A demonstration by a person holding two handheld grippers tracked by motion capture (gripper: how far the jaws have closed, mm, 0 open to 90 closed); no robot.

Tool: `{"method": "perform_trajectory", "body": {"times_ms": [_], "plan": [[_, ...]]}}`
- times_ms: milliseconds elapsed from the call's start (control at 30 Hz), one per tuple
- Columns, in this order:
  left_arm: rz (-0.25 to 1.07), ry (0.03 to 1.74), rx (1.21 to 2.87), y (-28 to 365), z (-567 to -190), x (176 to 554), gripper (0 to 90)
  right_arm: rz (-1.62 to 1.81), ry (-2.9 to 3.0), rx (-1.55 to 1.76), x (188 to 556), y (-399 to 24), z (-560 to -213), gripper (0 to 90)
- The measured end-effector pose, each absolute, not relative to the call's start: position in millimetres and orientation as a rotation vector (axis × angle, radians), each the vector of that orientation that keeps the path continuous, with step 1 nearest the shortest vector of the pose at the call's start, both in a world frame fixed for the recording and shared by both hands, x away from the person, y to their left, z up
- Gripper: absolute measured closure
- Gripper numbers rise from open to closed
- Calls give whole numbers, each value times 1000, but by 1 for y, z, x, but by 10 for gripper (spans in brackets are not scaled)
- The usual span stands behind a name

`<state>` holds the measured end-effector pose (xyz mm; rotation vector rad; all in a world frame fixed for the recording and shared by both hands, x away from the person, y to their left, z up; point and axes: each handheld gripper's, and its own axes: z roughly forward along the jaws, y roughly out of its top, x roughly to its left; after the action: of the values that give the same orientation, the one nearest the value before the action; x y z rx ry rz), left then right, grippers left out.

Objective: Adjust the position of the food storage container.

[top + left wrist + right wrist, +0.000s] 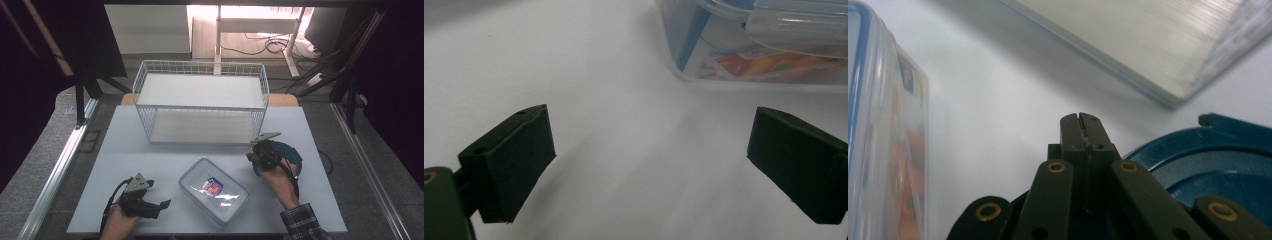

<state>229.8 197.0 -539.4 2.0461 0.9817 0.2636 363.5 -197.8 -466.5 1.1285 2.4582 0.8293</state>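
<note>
While I look down from the high view, the lidded plastic box lies on the tabletop between my left gripper and right gripper. In the left gripper view, its jaws gape wide, empty, the box just ahead. In the right gripper view, its jaws are pressed together, holding nothing. I judge the box stiff, light, slippery: grip its rim or clip.
</note>
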Motion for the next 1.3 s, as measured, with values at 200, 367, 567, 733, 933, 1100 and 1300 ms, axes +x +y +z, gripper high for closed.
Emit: {"method": "perform_trajectory", "body": {"times_ms": [200,367,567,733,933,1100,1300], "plan": [[257,989,2043,197,-539,230,48,832,2446,1143,350,-222,-466,899],[247,994,2042,196,-540,231,48,825,2422,1147,337,-247,-468,899],[242,1001,2040,195,-540,231,48,839,2372,1213,335,-273,-468,899],[269,1045,2041,195,-539,234,11,829,2326,1233,332,-286,-468,897],[243,1049,1993,195,-530,248,165,923,2322,1225,308,-286,-468,896],[207,978,2046,183,-523,265,606,1021,2410,1172,270,-272,-474,895],[221,951,2066,173,-521,287,854,1069,2562,1111,237,-249,-484,895]]}}
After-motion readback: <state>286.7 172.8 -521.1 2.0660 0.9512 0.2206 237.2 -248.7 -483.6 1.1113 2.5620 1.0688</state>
